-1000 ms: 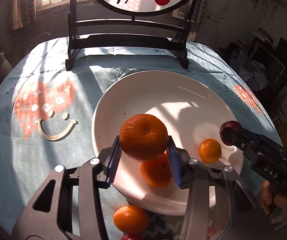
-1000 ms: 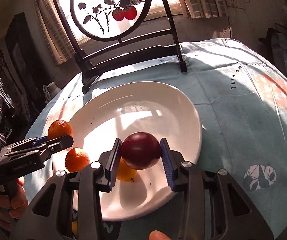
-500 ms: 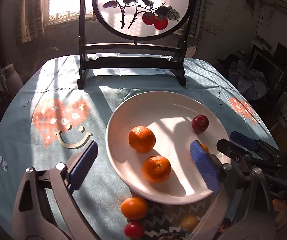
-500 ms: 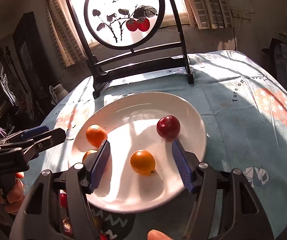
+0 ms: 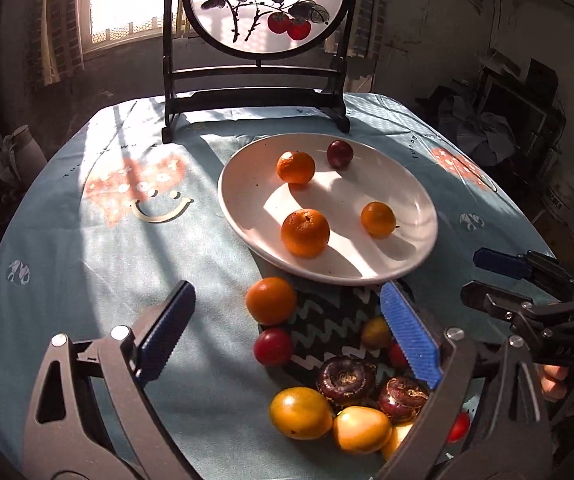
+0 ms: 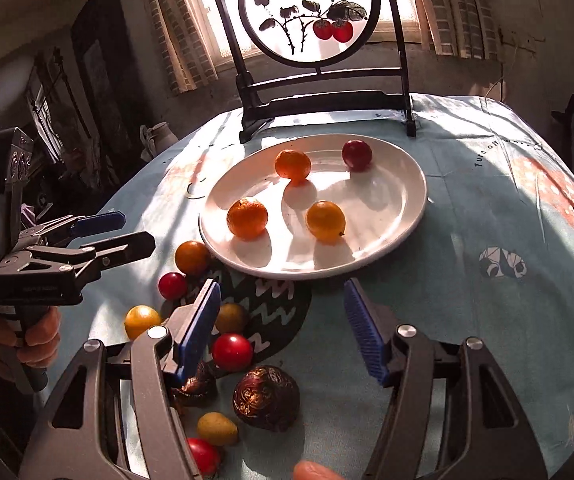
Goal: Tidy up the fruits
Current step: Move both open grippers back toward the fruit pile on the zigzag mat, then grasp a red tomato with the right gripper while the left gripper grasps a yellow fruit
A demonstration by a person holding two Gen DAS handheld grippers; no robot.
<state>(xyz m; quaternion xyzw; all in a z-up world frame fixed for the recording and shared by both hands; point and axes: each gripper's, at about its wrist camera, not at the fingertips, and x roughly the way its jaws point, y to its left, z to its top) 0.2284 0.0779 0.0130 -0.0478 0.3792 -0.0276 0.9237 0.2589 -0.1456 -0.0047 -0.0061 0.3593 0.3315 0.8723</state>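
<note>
Counting four fruits on the plate [image 5: 415,200] so far: two tangerines [image 5: 305,233], a small orange [image 5: 377,219] and a plum [image 5: 339,154]. My left tongs [image 5: 287,336] and right tongs [image 6: 281,330] have just been opening, both now spread with nothing between them. Left to move, I judge: the pile [image 6: 227,352] on the surface [image 5: 87,248] near the plate's front rim — oranges, red and yellow fruits, dark bulbs.

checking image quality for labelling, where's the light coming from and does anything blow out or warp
Left wrist view: backlit by the window, which blows out; fruit on the white plate throw long shadows toward the camera; fisheye bows the table edge. Right wrist view: same backlight, round painted screen glowing, room walls dark.
</note>
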